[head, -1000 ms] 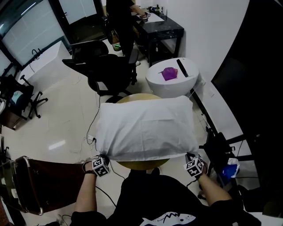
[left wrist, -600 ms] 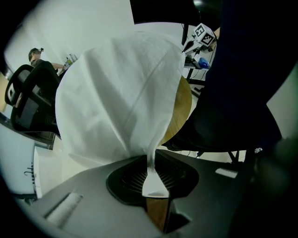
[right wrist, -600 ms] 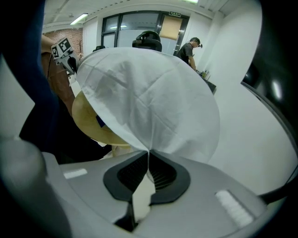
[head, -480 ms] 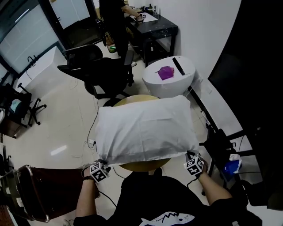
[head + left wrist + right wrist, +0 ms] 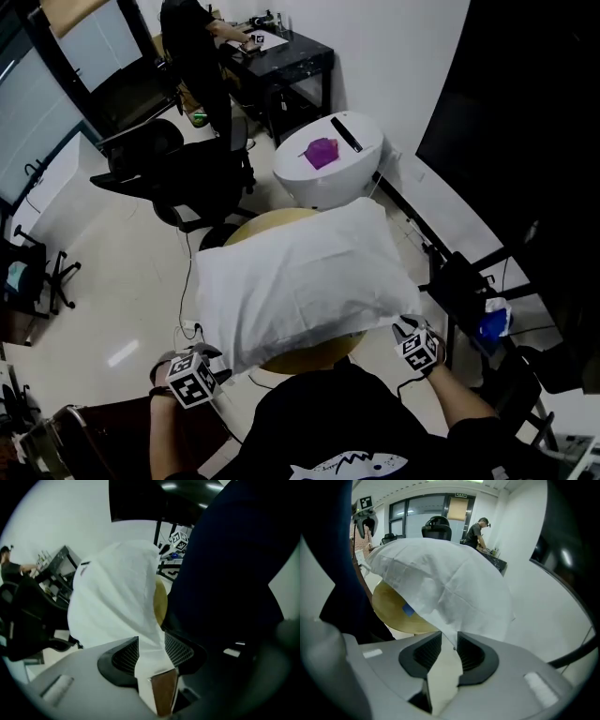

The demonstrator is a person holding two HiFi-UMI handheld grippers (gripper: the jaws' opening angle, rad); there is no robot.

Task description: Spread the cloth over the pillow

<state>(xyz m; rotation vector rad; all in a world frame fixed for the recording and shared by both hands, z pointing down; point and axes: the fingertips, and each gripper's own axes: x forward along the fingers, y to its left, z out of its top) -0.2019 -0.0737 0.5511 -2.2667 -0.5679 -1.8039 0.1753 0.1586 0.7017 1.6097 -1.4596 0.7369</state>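
A white cloth (image 5: 300, 281) lies draped over the pillow, which is hidden under it, on a round wooden table (image 5: 323, 352). My left gripper (image 5: 212, 360) hovers just off the cloth's near left corner. Its jaws have just been opening and stand apart, with the cloth's corner (image 5: 150, 639) hanging loose between them. My right gripper (image 5: 403, 328) is at the near right corner. Its jaws have also just been opening, and the cloth's tip (image 5: 452, 641) tapers into the gap without being pinched.
A white round drum (image 5: 328, 159) with a purple object stands behind the table. A black office chair (image 5: 178, 178) and a person at a black desk (image 5: 192, 37) are further back. A brown leather chair (image 5: 103, 427) is near left, and a black stand (image 5: 469, 281) is at the right.
The left gripper has lifted toward the camera and off the near left corner. The right gripper has stayed at its corner. Both corners now rest on the pillow's edge.
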